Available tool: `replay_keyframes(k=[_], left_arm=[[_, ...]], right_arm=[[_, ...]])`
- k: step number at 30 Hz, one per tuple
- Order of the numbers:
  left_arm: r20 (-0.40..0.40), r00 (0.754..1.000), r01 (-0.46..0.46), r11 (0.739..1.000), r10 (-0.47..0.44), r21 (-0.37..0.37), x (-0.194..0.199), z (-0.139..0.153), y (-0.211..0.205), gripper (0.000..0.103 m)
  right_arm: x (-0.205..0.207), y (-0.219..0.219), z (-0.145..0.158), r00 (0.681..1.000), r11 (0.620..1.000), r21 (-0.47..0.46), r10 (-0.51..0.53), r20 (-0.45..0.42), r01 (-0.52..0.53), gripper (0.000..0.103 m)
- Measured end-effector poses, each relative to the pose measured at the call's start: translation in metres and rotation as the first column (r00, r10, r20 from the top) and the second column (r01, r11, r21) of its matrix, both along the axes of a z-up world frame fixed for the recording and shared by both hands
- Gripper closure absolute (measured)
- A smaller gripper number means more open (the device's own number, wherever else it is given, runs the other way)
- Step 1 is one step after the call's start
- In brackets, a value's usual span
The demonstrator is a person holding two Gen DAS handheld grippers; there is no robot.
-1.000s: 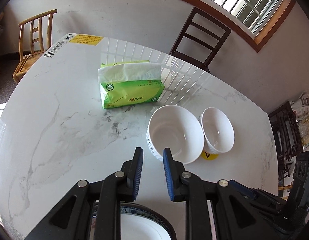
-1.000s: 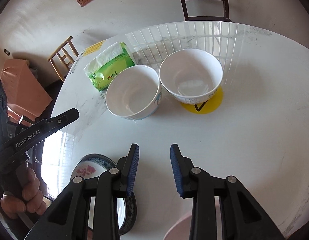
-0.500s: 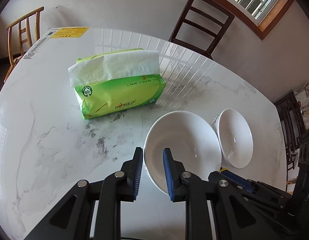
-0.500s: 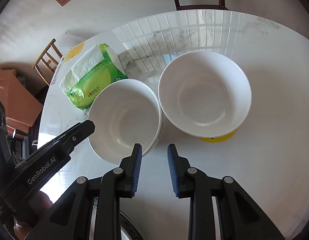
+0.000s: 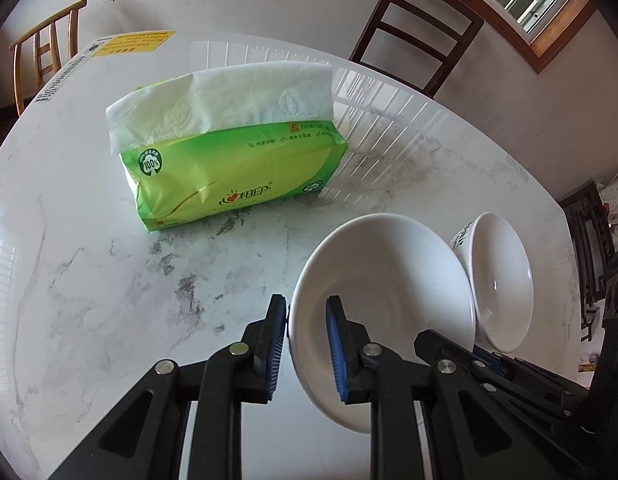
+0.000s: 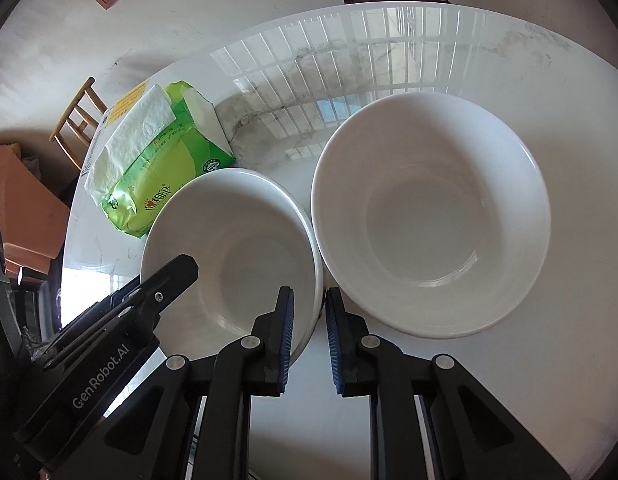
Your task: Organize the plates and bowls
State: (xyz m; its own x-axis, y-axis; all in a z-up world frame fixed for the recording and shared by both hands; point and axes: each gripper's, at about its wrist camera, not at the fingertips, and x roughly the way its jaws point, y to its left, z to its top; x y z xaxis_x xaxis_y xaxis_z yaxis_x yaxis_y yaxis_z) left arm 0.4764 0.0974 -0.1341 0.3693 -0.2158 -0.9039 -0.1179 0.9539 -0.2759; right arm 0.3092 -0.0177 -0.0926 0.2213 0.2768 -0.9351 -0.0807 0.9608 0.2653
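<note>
On the white marble tabletop (image 5: 89,280) two white bowls stand side by side, almost touching. The left tongs (image 5: 307,340) stand over the left rim of the left bowl (image 5: 389,280), one blue pad outside the wall and one inside; the jaws are closing on this rim, and the outer pad lies at the wall, though I cannot tell if both pads press yet. The right tongs (image 6: 309,336) stand over the near right rim of the same bowl (image 6: 237,256), one pad inside it and the other in the narrow gap before the right bowl (image 6: 429,216); these jaws are closing too, with the rim between them. So the right bowl (image 5: 505,280) stands very close to the outer pad. Just beyond the left bowl lies a green tissue pack (image 5: 237,164) with a white tissue coming out on top. Farther off, a dark wooden chair (image 5: 417,28) stands at the far edge of the tabletop, a light wooden chair (image 5: 45,48) at the far left, and a yellow label (image 5: 133,42) is stuck on the tabletop.
</note>
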Motion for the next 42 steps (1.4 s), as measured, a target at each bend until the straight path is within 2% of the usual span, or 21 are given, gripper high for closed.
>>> replay_keyframes(k=[5, 13, 19, 28, 33, 42], left_arm=[[-0.005, 1.000, -0.010, 1.000, 0.010, 0.009, -0.006, -0.002, 0.001, 0.092], [-0.022, 0.999, -0.024, 1.000, 0.025, 0.020, -0.027, 0.001, -0.001, 0.092], [-0.004, 0.999, -0.037, 0.999, 0.037, 0.018, -0.046, 0.017, 0.000, 0.092], [0.042, 0.998, -0.044, 0.997, 0.041, 0.059, -0.083, 0.053, -0.020, 0.092], [0.063, 0.997, -0.048, 0.998, 0.045, 0.048, -0.106, 0.072, -0.028, 0.092], [0.114, 0.993, -0.020, 0.999, 0.016, 0.041, -0.150, 0.103, -0.063, 0.092]], right_arm=[[-0.003, -0.001, 0.000, 1.000, 1.000, -0.001, 0.002, 0.010, -0.002, 0.088], [-0.016, -0.002, 0.001, 1.000, 1.000, 0.002, 0.006, 0.002, -0.006, 0.088], [-0.031, -0.007, 0.007, 1.000, 1.000, 0.022, 0.013, 0.000, -0.013, 0.088], [-0.066, -0.021, 0.038, 0.998, 0.998, 0.056, 0.020, 0.063, -0.024, 0.088], [-0.088, -0.029, 0.062, 0.992, 0.998, 0.044, 0.040, 0.119, -0.045, 0.088], [-0.127, -0.062, 0.091, 0.987, 0.998, 0.055, 0.024, 0.159, -0.033, 0.087]])
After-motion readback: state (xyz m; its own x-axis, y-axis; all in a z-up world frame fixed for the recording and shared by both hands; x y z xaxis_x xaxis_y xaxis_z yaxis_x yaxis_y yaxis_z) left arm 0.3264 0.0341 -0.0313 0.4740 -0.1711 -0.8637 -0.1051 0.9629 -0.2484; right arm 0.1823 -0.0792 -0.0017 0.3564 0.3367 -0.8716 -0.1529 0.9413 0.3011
